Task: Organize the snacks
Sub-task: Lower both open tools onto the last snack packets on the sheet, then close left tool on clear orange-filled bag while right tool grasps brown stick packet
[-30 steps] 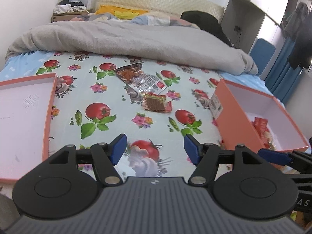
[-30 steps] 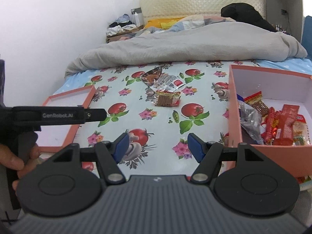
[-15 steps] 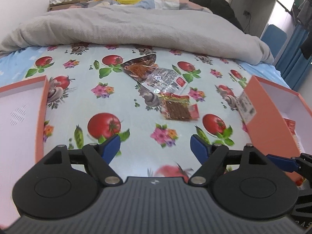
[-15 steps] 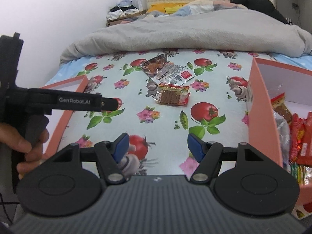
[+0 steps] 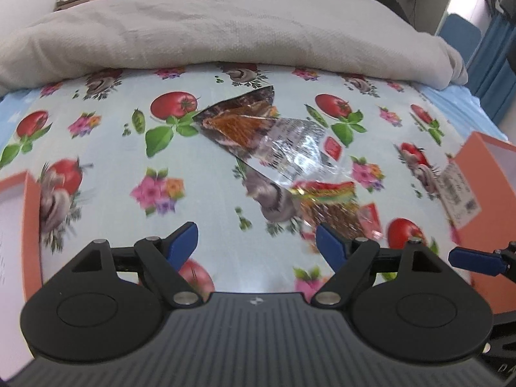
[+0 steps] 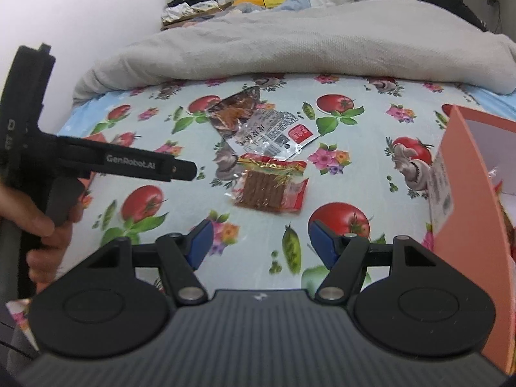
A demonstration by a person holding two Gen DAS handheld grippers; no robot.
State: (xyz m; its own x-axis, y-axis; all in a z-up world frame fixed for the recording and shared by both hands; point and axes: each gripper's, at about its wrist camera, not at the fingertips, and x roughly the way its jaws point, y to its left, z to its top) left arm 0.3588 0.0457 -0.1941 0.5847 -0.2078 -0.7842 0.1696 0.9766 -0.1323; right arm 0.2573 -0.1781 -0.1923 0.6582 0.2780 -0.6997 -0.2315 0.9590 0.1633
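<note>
Three snack packets lie in a loose pile on the tomato-print sheet. The dark packet (image 5: 238,125) with orange strips is farthest. A clear silvery packet (image 5: 296,151) overlaps it. The red packet (image 5: 335,213) of brown sticks is nearest. My left gripper (image 5: 256,242) is open and empty, its right finger just in front of the red packet. My right gripper (image 6: 261,242) is also open and empty, a short way before the same red packet (image 6: 271,190). The orange box (image 6: 467,209) stands to the right with snacks partly visible inside.
A grey duvet (image 5: 225,32) is bunched across the bed behind the snacks. The orange box lid (image 5: 30,225) lies at the left edge. In the right wrist view a hand (image 6: 42,225) holds the left gripper's handle at the left.
Both grippers have moved forward and lower toward the snack pile, which now looks much larger. The left jaws have widened. The orange box has slid toward the right edge of both views.
</note>
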